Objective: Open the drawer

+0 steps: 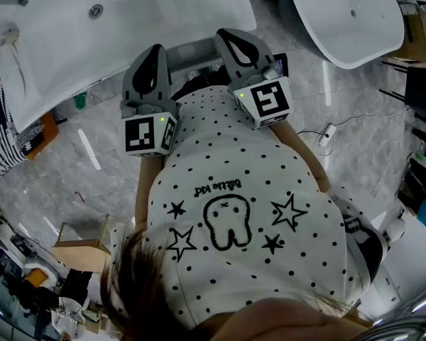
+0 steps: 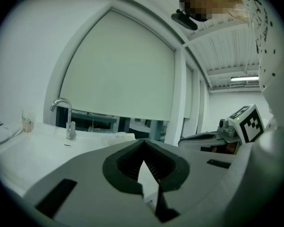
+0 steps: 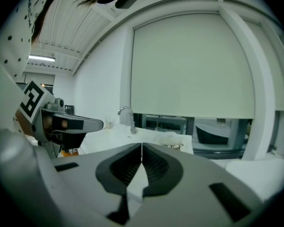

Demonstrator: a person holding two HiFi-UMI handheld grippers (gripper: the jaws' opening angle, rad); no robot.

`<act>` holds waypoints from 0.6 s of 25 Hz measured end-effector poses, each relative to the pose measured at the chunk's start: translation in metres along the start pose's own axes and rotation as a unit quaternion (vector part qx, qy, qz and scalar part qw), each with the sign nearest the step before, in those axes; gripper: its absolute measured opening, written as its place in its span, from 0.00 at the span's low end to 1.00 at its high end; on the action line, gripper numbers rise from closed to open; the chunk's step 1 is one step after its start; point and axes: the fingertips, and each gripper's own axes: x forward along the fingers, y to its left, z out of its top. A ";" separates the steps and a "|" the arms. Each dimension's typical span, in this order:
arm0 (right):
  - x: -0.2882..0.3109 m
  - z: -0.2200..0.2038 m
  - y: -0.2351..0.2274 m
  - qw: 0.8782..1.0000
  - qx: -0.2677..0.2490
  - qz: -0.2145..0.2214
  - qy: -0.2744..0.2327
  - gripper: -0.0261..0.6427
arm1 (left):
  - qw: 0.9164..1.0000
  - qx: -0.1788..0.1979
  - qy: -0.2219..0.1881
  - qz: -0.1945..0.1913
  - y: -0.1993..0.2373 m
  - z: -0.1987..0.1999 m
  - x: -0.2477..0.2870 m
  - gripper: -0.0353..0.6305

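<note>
One white sink counter (image 1: 138, 30) stands on a grey marbled floor (image 1: 64, 172).

We wear a white, black-dotted T-shirt (image 1: 234, 183) with stars and a tooth; our grey left hand-held gripper (image 1: 155, 51) and right hand-held gripper (image 1: 231, 35) bear black-and-white marker cubes (image 1: 148, 135).

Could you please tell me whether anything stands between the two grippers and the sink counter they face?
Nothing visible does. The left gripper and right gripper, both shut and empty, point at the white counter's near edge. A grey panel shows below that edge between them; whether it is the drawer cannot be told.
</note>
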 end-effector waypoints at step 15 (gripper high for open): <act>0.000 0.004 0.009 1.000 -0.011 0.003 -0.001 0.06 | 1.000 -0.002 -0.006 0.004 0.004 0.003 -0.010 0.06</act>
